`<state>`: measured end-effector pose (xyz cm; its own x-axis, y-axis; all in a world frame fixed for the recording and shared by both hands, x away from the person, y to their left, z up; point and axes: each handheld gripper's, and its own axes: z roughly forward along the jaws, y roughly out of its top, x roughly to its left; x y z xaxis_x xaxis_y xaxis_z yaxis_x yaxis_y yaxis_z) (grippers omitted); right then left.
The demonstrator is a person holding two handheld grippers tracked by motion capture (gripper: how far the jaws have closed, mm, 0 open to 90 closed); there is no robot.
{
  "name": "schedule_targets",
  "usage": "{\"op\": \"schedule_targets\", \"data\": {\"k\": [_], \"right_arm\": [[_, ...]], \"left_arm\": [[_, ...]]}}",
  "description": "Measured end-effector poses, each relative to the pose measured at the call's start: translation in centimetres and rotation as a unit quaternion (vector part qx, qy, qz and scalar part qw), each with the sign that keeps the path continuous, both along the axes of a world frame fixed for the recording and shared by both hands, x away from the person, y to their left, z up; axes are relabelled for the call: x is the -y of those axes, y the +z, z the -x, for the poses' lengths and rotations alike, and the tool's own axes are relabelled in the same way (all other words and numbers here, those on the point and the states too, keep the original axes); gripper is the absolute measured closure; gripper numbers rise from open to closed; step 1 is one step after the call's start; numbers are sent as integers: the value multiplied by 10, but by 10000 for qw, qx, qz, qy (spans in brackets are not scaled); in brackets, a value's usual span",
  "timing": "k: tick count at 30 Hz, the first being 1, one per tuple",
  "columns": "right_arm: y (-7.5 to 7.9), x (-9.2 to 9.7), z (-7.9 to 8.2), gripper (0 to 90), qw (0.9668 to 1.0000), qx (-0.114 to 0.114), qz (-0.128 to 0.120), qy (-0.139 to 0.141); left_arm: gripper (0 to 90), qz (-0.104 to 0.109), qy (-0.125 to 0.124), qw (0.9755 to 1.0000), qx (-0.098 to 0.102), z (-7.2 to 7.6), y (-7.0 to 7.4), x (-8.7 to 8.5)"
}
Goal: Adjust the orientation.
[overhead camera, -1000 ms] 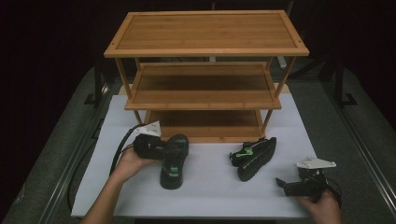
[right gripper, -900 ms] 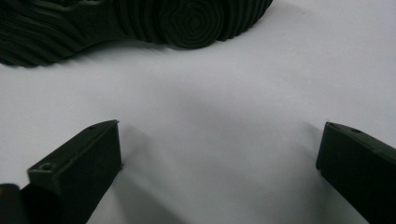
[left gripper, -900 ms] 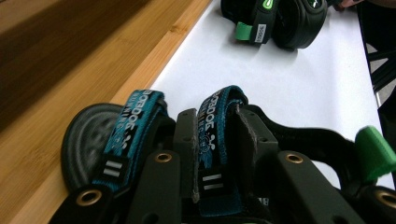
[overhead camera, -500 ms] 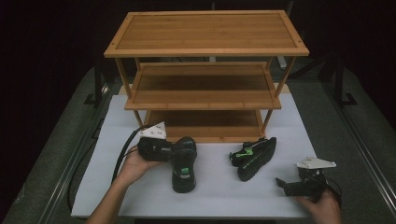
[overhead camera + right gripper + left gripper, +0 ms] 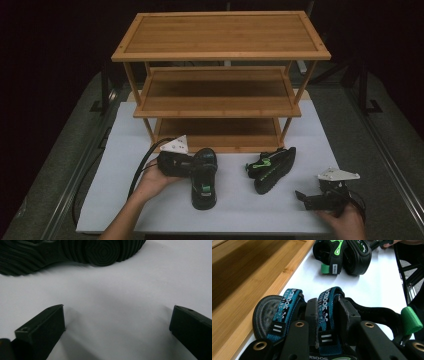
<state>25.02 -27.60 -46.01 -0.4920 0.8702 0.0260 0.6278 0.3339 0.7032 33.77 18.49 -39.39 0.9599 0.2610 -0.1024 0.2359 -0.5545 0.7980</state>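
Gripping a sandal (image 5: 204, 179) by its strap with the left gripper (image 5: 192, 165), toe toward the rack (image 5: 220, 107), right gripper (image 5: 302, 197) agape and idle well off to the side

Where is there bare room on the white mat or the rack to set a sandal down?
All three shelves of the wooden rack are bare. On the white mat, open patches lie between the held sandal and the second sandal, and left of the left gripper. The right corner by the right gripper is crowded.
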Motion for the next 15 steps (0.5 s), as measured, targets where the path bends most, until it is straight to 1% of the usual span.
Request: {"op": "schedule_targets", "data": {"k": [2, 5, 7, 10, 11, 13, 15], "right_arm": [[0, 0, 0, 0, 10000, -1, 3, -1], [0, 0, 0, 0, 10000, -1, 2, -1], [0, 0, 0, 0, 10000, 0, 3, -1], [0, 0, 0, 0, 10000, -1, 2, -1], [0, 0, 0, 0, 10000, 0, 3, -1], [0, 0, 0, 0, 10000, 1, 3, -1], [0, 0, 0, 0, 10000, 2, 4, -1]], "left_arm": [[705, 9, -14, 10000, -8, 0, 0, -1], [663, 120, -19, 9999, -60, -1, 1, -3], [595, 125, 49, 9999, -56, -1, 2, -5], [466, 34, 222, 9997, -18, 0, 5, -10], [428, 13, 311, 9995, -6, 0, 5, -12], [347, -97, 454, 9989, 12, 1, 6, -17], [255, -150, 649, 9978, 34, 3, 7, -23]]}}
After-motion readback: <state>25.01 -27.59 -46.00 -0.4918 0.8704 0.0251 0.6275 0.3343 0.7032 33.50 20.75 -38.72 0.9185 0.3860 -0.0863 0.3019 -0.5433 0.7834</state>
